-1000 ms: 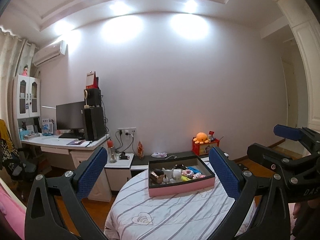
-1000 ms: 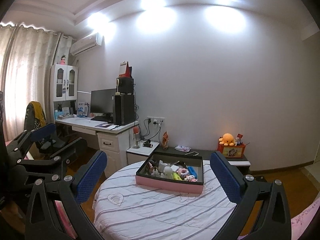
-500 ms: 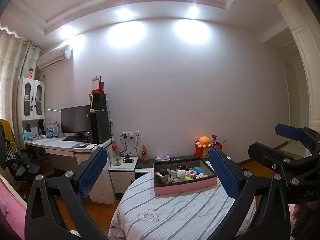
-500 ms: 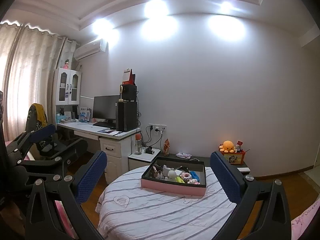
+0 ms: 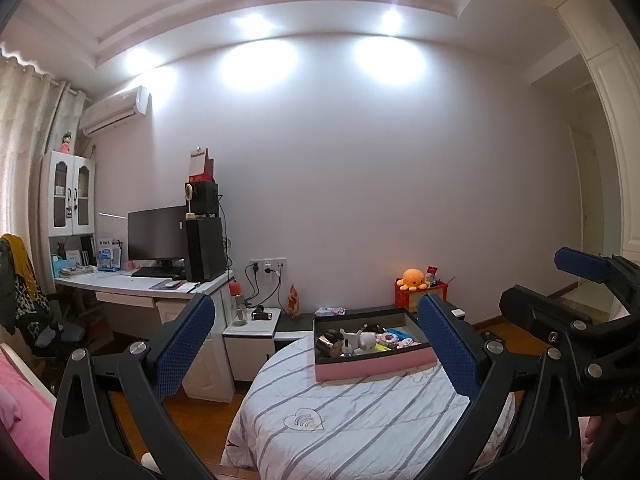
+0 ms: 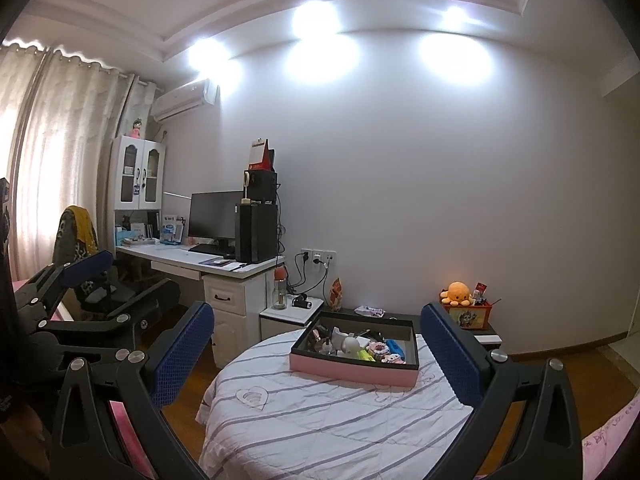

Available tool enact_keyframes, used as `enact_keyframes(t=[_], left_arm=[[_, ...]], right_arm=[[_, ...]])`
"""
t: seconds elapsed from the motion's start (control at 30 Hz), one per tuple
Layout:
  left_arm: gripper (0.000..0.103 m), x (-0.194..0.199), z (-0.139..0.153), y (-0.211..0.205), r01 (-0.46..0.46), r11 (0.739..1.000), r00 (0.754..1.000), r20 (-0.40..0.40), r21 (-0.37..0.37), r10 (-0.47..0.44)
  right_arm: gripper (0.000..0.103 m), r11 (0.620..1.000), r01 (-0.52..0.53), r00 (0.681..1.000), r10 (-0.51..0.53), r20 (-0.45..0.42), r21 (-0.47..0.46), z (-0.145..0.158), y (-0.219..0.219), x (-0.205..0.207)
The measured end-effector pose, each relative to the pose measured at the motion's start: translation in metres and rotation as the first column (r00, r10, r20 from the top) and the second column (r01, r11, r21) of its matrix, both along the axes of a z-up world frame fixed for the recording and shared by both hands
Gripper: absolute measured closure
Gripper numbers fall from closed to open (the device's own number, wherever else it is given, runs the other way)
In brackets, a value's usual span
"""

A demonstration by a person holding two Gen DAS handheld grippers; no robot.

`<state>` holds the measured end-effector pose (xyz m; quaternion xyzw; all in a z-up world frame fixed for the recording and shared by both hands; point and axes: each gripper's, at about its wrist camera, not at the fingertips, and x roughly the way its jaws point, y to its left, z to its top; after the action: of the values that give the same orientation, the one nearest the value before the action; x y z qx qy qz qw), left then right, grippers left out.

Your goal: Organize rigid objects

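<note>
A pink box [image 5: 372, 368] with a black inside sits at the far side of a round table [image 5: 360, 416] under a striped white cloth. Small things fill the box: white ceramic pieces [image 5: 358, 338], pink, yellow and blue bits. My left gripper [image 5: 316, 308] hangs open and empty, well short of the table. The right wrist view shows the same box [image 6: 352, 372] on the table [image 6: 320, 412], framed by my right gripper [image 6: 316, 312], also open and empty. Each gripper shows in the other's view: the right gripper [image 5: 536, 280] at the right edge, the left gripper [image 6: 140, 272] at the left edge.
A white desk [image 5: 120, 284] with a monitor and a black tower stands at the left, with an office chair [image 5: 36, 320] before it. A nightstand [image 5: 250, 326] and a low cabinet with an orange plush [image 5: 414, 278] line the wall. A pink bed edge [image 5: 20, 416] is nearest left.
Both grippers have drawn back from the table, so the box and table look smaller. The left wrist view has also turned a little left. Both grippers stay open.
</note>
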<state>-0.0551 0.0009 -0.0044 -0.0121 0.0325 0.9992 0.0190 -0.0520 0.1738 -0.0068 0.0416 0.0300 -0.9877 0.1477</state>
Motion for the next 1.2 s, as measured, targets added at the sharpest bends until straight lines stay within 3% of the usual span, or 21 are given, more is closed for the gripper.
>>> enact_keyframes(t=[0.67,1.2], left_arm=[[0.0,0.008,-0.001,0.009,0.024,1.0,1.0,-0.007,0.009,-0.024],[0.0,-0.011,-0.002,0.014,0.006,1.0,1.0,0.019,0.005,-0.006]], right_arm=[[0.0,0.999,0.033,0.999,-0.033,-0.034,-0.007,-0.001,0.008,0.018],[0.0,0.999,0.051,0.998,-0.051,-0.032,-0.004,-0.001,0.005,0.008]])
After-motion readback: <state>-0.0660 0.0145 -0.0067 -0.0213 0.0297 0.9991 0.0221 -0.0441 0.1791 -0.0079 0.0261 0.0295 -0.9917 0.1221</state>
